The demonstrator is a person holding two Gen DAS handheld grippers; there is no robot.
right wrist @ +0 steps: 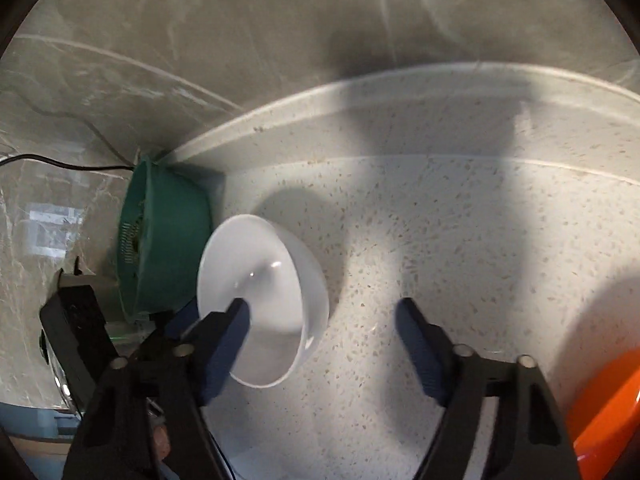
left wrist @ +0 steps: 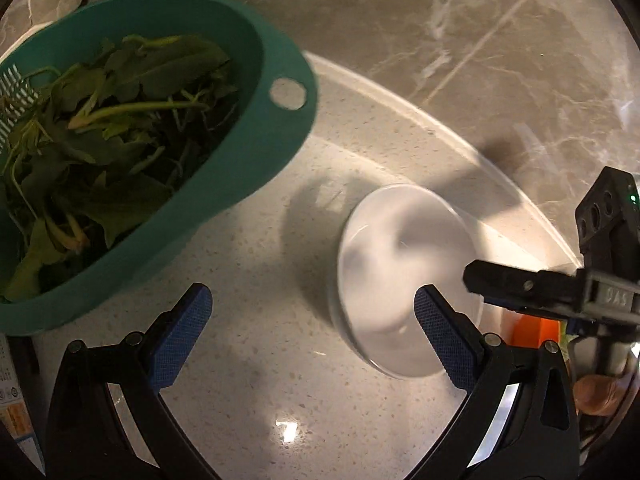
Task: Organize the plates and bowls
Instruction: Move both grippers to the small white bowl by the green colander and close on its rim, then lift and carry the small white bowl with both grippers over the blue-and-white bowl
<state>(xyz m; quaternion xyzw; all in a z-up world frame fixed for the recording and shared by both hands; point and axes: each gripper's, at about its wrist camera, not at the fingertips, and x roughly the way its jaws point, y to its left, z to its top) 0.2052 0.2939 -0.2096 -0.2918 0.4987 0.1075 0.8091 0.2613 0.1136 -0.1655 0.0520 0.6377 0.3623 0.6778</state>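
A white bowl [left wrist: 404, 276] stands upright on the speckled countertop [left wrist: 260, 360]; it also shows in the right wrist view [right wrist: 264, 300]. My left gripper [left wrist: 312, 336] is open and empty, its right finger in front of the bowl's near rim. My right gripper [right wrist: 324, 344] is open and empty, its left finger overlapping the bowl's rim, the right finger over bare counter. The right gripper's finger [left wrist: 520, 286] reaches in from the right in the left wrist view, at the bowl's right edge.
A teal colander [left wrist: 160, 152] full of green leaves sits at left, close to the bowl; it also shows in the right wrist view [right wrist: 168, 240]. An orange object [right wrist: 600, 412] is at lower right. A marble backsplash [left wrist: 440, 40] rises behind the counter's raised edge.
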